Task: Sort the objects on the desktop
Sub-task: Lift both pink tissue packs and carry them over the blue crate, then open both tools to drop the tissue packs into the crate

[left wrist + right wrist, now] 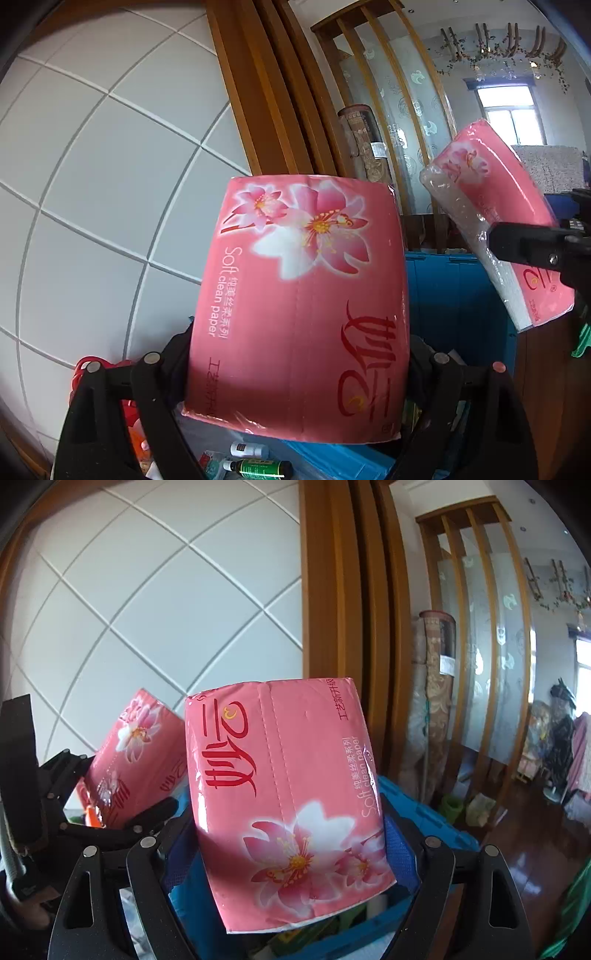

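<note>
My left gripper is shut on a pink tissue pack with flower print, held up in the air between both fingers. Off to the right in the same view, my right gripper grips a second pink tissue pack, tilted. The right wrist view shows that second pack pressed between the right gripper's fingers. To its left, the left gripper carries the first pack. Both packs hang above a blue storage box.
The blue box below holds small bottles and other bits. A white panelled wall stands behind, with a wooden door frame to its right. Beyond that lie a slatted wooden screen and a dark wooden floor.
</note>
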